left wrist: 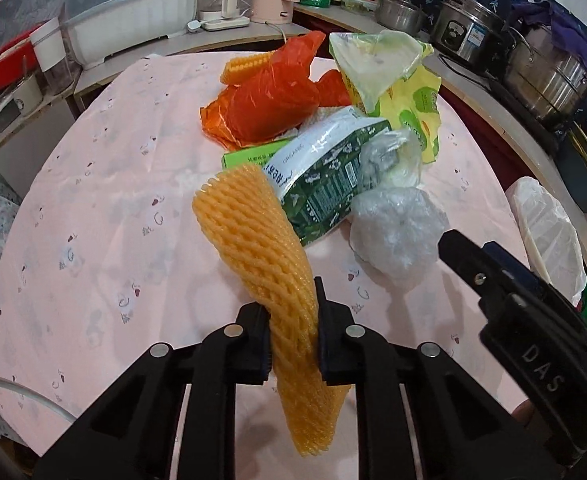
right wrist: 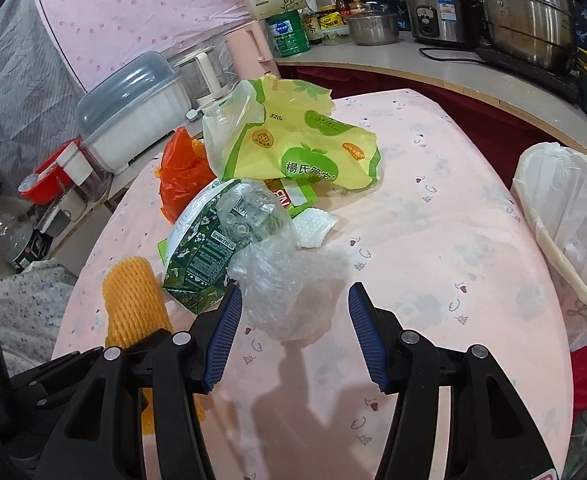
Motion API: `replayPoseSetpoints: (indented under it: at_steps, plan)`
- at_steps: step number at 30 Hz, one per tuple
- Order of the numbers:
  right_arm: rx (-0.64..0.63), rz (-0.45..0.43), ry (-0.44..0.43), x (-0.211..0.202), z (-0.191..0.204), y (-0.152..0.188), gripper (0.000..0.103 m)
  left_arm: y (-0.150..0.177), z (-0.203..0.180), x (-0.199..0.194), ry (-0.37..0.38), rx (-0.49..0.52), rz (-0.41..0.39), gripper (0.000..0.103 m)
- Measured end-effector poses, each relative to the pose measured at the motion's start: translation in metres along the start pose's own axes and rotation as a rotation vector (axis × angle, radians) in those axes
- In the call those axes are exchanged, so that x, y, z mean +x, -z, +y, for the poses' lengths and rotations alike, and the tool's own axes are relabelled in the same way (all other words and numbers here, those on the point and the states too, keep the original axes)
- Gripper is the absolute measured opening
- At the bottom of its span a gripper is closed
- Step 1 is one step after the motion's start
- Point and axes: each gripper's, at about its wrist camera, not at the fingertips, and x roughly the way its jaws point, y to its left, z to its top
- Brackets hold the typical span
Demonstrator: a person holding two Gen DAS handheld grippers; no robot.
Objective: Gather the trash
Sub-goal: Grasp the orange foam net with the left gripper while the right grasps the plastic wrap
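- While my left gripper (left wrist: 293,332) squeezes the orange foam net (left wrist: 261,248) tight between its fingers, the net sticks up and leans toward the trash pile.
- My right gripper (right wrist: 293,332) has its fingers spread wide, with nothing held.
- The crumpled clear plastic (right wrist: 289,288) lies on the pink table (right wrist: 433,240), right in front of those spread fingers, at the near edge of the pile.
- I think that is the next thing for my right side to grab.
- The bin with the white bag (right wrist: 565,216) stands off the table edge, well away from the pile on my right side.
- I cannot see inside the bin, so I cannot tell what is already in it.
- Most of the trash is not picked up yet, I think.
- The green printed packet (left wrist: 321,184) lies in the pile, touching the net.
- The orange bag (left wrist: 269,100) is at the far side of the pile.
- The yellow-green bag (right wrist: 301,144) sits on top of the pile at the back.
- A white tissue (right wrist: 313,228) peeks out from under the pile.
- So one piece is in hand, and the net has to go into the bin, then all the rest.
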Motion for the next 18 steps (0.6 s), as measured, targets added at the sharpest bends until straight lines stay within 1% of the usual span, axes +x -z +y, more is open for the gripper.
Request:
replayPoseSetpoints:
  at_steps: [6,8,9,10,12,15,18]
  plan:
    - [-0.006,0.031,-0.004,0.025,0.006,-0.006,0.054,-0.015,-0.002,-0.005,-0.002,0.02,-0.043,0.016]
    - [-0.006,0.043,-0.008,0.032,0.006,-0.007,0.051,-0.019,-0.003,-0.007,-0.006,0.025,-0.056,0.016]
    - [-0.005,0.049,-0.014,0.035,0.006,-0.007,0.044,-0.021,-0.004,-0.007,-0.006,0.027,-0.061,0.016]
    - [-0.006,0.056,-0.02,0.037,0.006,-0.007,0.032,-0.023,-0.004,-0.007,-0.006,0.028,-0.064,0.016]
    - [-0.012,0.069,-0.036,0.039,0.006,-0.007,0.018,-0.026,-0.006,-0.006,-0.003,0.029,-0.064,0.016]
    - [-0.014,0.056,-0.045,0.035,0.006,-0.008,0.013,-0.028,-0.009,-0.007,-0.004,0.035,-0.07,0.016]
    - [-0.002,0.03,-0.05,0.025,0.001,-0.013,0.011,-0.029,-0.016,-0.009,0.001,0.046,-0.076,0.016]
